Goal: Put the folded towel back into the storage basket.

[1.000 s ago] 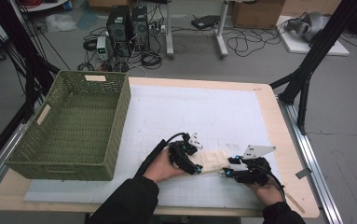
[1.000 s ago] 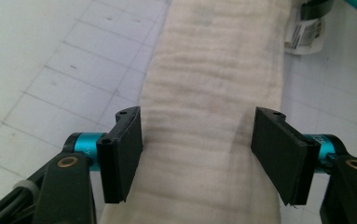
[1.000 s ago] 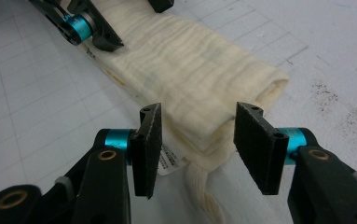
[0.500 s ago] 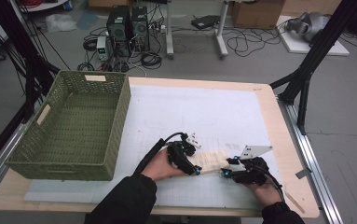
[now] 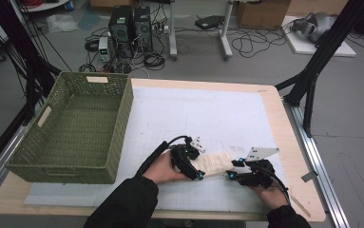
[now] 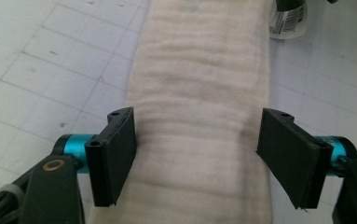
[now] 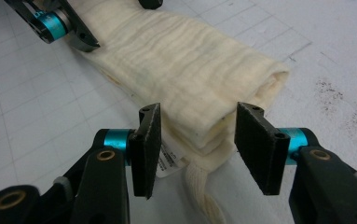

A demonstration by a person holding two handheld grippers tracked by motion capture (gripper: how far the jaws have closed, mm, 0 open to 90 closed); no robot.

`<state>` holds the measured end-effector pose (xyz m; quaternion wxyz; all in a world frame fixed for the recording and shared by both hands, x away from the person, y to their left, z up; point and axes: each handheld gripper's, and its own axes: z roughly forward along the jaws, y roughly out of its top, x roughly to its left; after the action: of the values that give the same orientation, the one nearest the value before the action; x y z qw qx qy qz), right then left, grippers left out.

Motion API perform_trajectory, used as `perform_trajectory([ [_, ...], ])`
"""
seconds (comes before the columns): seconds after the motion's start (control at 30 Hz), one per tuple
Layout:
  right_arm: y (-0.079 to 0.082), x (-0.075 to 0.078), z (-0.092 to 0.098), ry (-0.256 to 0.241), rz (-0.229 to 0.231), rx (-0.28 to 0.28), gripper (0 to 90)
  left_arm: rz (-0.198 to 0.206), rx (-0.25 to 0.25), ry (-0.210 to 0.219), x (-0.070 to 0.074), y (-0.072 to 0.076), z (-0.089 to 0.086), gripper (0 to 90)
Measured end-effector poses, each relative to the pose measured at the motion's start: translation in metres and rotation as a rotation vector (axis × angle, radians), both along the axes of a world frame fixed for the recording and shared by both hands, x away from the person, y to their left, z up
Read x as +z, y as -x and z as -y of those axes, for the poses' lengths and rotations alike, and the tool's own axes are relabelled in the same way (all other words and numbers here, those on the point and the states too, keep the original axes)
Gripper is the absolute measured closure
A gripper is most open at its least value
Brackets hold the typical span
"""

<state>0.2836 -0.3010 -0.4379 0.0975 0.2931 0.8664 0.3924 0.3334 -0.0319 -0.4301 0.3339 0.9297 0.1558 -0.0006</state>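
Black jaws of our left tool (image 6: 197,156) stand apart, one on each long side of the folded cream cloth (image 6: 199,116), gripping nothing. Our right tool (image 7: 195,149) is likewise spread, its jaws flanking the cloth's folded end, where a small label (image 7: 169,158) and a loop of cord (image 7: 204,196) stick out; whether the pads touch the fabric we cannot tell. From above, the cloth (image 5: 216,164) lies flat between both tools near the front edge of the bench (image 5: 274,111), toward its right corner. A green woven basket (image 5: 75,126) sits along the left edge, well apart.
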Motion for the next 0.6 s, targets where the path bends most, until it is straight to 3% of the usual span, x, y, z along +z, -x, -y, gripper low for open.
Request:
perform_trajectory([
  [0.27,0.0002,0.0009,0.0003,-0.006,-0.001,-0.004,50.3,0.013,-0.006,-0.009,-0.0007,0.002,0.0019,25.2],
  [0.37,-0.0001,0.0012,0.0006,-0.009,0.005,-0.005,49.9,0.049,-0.012,-0.034,-0.0012,0.0052,0.0045,24.9],
  [0.6,0.0006,0.0026,0.0003,-0.012,0.009,-0.008,48.9,0.072,-0.015,-0.049,-0.0024,0.0087,0.0069,23.3],
])
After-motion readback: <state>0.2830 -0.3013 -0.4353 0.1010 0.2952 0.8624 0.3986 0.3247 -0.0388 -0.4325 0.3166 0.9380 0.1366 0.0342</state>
